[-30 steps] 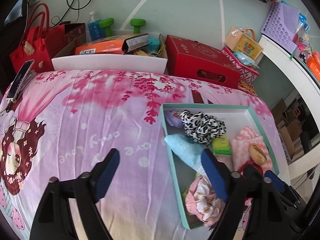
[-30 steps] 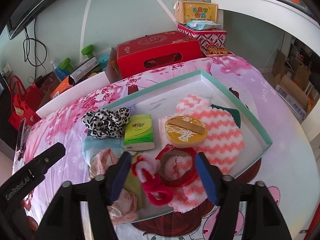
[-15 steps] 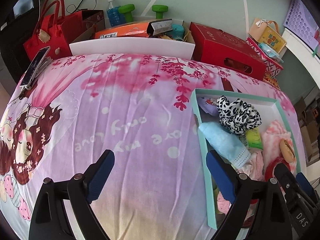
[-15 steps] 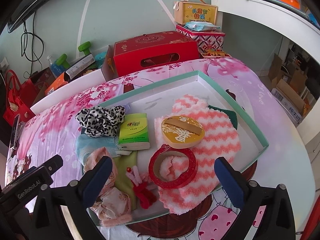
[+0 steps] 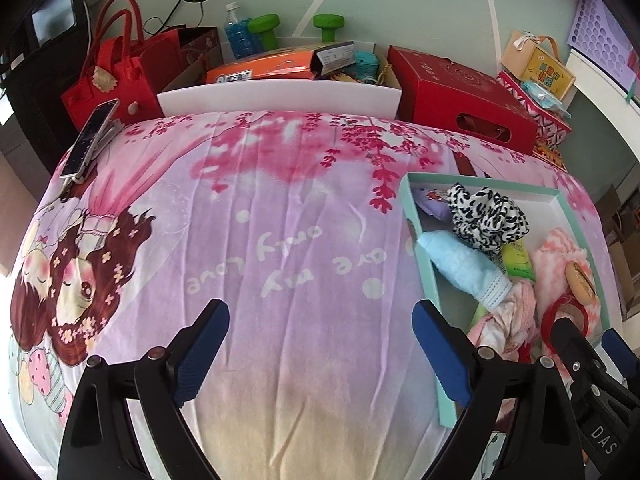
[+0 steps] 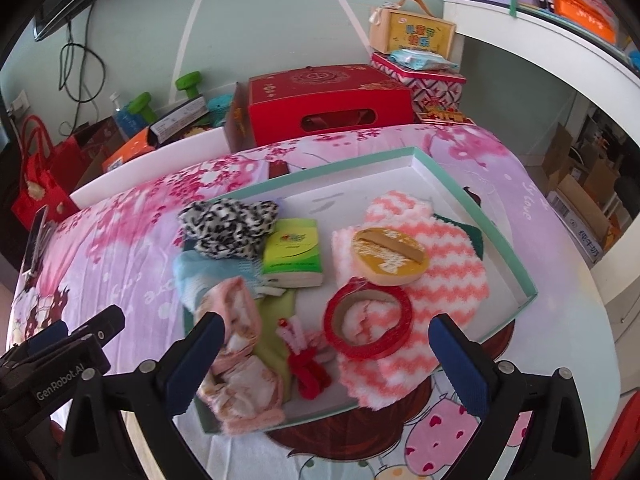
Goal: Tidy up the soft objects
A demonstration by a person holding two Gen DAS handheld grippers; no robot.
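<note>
- Teal tray (image 6: 496, 236) on your bed (image 5: 280, 248) holds the soft things.
- Your right claw (image 6: 328, 360) gapes wide, empty, over the red tape ring (image 6: 368, 330) in the tray.
- Your left claw (image 5: 320, 354), wide and empty, hangs over bare sheet beside the tray.

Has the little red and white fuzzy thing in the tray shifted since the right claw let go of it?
Yes. The red and white fuzzy thing now lies nearer the tray front wall, clear of the red ring.
</note>
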